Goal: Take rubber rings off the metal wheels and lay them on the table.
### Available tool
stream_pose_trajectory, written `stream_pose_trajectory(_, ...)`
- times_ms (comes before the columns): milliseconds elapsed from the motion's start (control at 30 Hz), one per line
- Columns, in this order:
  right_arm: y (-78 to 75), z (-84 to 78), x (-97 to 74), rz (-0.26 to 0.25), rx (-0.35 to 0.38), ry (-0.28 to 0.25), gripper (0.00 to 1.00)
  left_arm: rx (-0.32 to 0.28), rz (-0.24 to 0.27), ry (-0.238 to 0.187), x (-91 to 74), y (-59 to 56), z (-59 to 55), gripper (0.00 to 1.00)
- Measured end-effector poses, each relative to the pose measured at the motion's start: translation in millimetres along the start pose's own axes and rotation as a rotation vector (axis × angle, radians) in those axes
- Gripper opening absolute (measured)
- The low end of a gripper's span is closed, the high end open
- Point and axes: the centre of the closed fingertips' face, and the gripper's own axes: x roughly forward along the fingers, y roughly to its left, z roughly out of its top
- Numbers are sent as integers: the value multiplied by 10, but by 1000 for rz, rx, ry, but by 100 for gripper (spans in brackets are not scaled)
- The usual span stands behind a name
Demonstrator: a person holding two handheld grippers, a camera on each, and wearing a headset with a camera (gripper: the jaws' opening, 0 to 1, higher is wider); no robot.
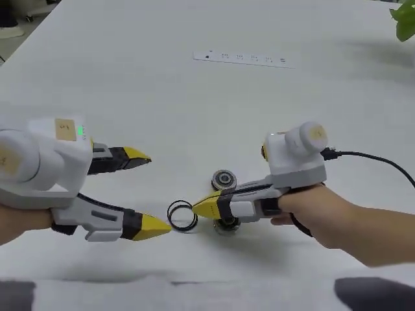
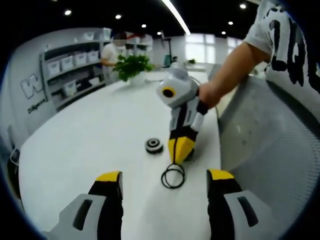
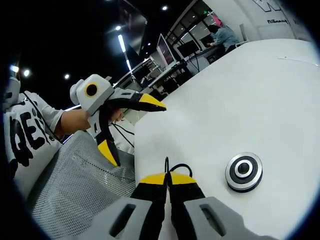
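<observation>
Two thin black rubber rings (image 1: 181,216) (image 2: 173,177) lie overlapping on the white table (image 1: 194,110). My right gripper (image 1: 196,207) (image 3: 167,176) is shut, and its yellow tips pinch the edge of one ring (image 3: 179,166). A bare metal wheel (image 1: 224,180) (image 2: 154,146) (image 3: 243,171) lies flat just beyond it. A second wheel (image 1: 227,225) sits partly hidden under the right gripper's body. My left gripper (image 1: 144,190) (image 2: 165,176) is open, its jaws wide apart, facing the rings from the left and touching nothing.
A white power strip (image 1: 243,58) lies at the far side of the table. A green plant (image 1: 405,19) (image 2: 132,65) stands at a far corner. A black cable (image 1: 369,159) trails from the right gripper. The table's near edge runs just below both grippers.
</observation>
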Motion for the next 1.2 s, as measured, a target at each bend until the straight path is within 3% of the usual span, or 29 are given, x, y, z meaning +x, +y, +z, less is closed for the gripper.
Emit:
stream_pose_trajectory(567,-54,-26,-4,-27,6,7,0,-5,-10,10,30,2,-55,68)
stream_pose_trajectory(1200,-138,-61,14,-64,-72,51,5,-9,-22,21,42,-37,-77,67)
